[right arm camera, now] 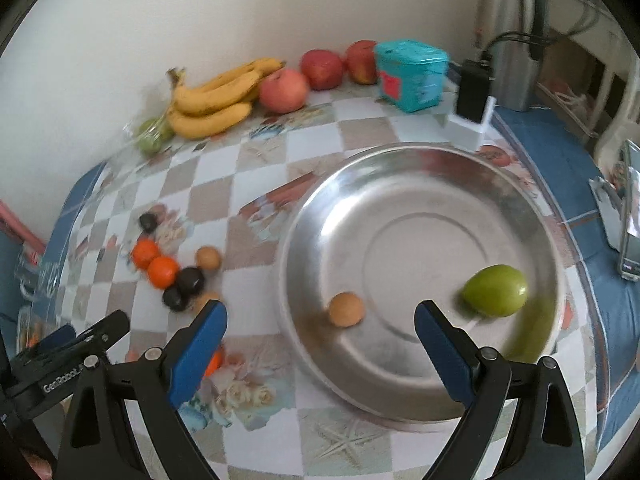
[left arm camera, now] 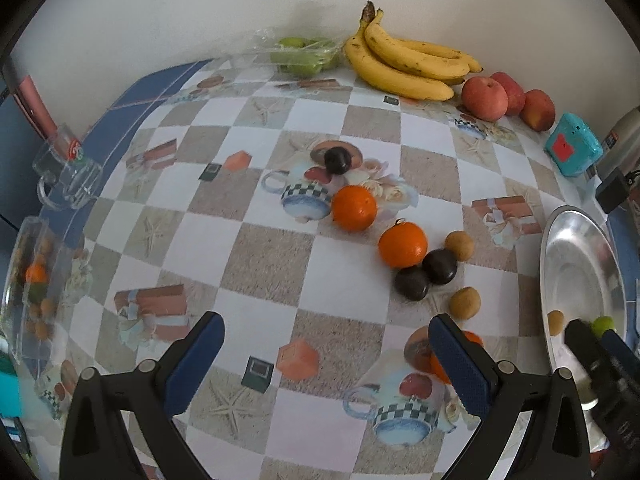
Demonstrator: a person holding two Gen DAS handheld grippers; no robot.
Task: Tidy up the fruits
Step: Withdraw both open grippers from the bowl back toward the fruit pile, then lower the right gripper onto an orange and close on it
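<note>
Counts on the desk [left arm camera: 320,280]: 3 oranges loose – two mid-desk [left arm camera: 354,207] [left arm camera: 403,243], third [left arm camera: 460,356] partly hidden behind the left tool's right finger. 3 dark plums: one alone [left arm camera: 337,160] toward the far edge, two touching each other [left arm camera: 439,266] [left arm camera: 413,283] just beside the second orange. 2 small brown round fruits on the cloth [left arm camera: 459,245] [left arm camera: 464,302], near the plum pair.

Steel plate [right arm camera: 420,184] at the right side of the desk: holds 1 small brown fruit [right arm camera: 346,309] and 1 green fruit [right arm camera: 495,290], well apart, green one blurred.

Far edge, against the wall: 1 banana bunch [left arm camera: 404,64], 3 red apples [left arm camera: 484,98], clear bag of green fruits [left arm camera: 304,54] – count inside not readable.

Other stuff: teal box [right arm camera: 412,74] beside the apples, black block in a white stand [right arm camera: 472,108], steel flask [right arm camera: 508,40] at the far right corner. Glass mug [left arm camera: 66,176] at the left edge, clear container with mixed fruit [left arm camera: 32,292] nearer along that edge.

Left tool [left arm camera: 326,354]: wide, nothing between fingers, hanging above the near part of the desk. Right tool [right arm camera: 320,344]: wide, empty, at the plate's near rim.
</note>
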